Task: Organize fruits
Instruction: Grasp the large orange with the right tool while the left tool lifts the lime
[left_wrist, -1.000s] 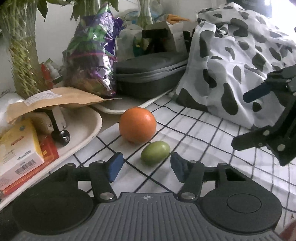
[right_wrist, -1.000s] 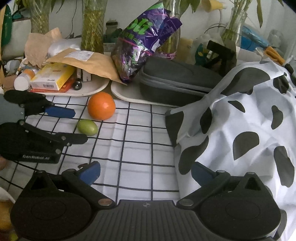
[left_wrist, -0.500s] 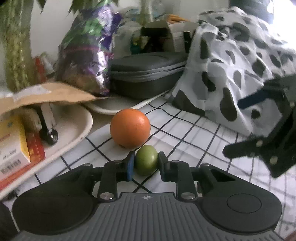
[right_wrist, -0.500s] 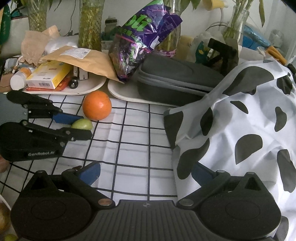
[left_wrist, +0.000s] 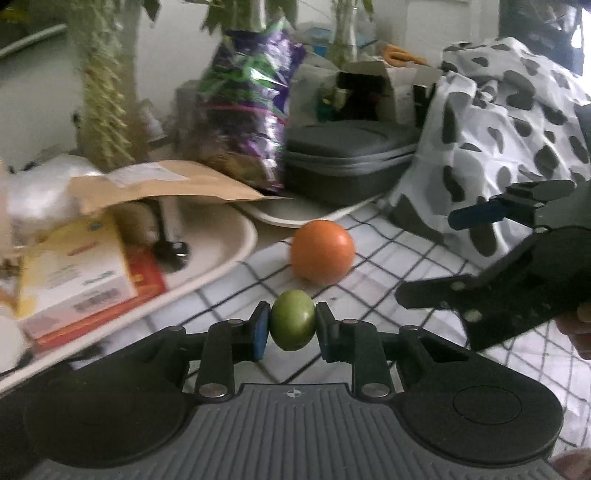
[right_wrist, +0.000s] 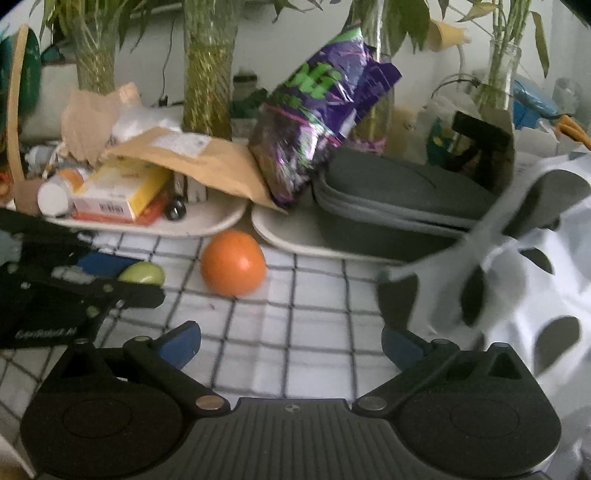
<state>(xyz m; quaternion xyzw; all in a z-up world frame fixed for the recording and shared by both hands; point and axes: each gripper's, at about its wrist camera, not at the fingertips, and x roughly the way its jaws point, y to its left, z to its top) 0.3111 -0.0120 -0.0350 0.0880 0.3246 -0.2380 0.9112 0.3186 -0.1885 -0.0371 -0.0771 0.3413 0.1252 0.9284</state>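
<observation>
My left gripper (left_wrist: 291, 326) is shut on a small green fruit (left_wrist: 292, 319) and holds it above the checked cloth; the same fruit (right_wrist: 142, 274) shows between its jaws in the right wrist view. An orange (left_wrist: 321, 256) rests on the cloth just beyond it, also seen from the right wrist (right_wrist: 233, 263). My right gripper (right_wrist: 290, 341) is open and empty over the cloth, right of the left gripper (right_wrist: 110, 275); it also appears at the right of the left wrist view (left_wrist: 443, 254).
A white tray (left_wrist: 236, 251) with boxes and a brown envelope (left_wrist: 173, 184) lies left. A second tray (right_wrist: 288, 236) holds a grey case (right_wrist: 399, 192) and a purple bag (right_wrist: 317, 114). A cow-print cloth (right_wrist: 535, 266) covers the right side. Plant vases stand behind.
My left gripper closed on the green fruit, then lifted it off the cloth and drew back from the orange. My right gripper moved closer to the orange, still open.
</observation>
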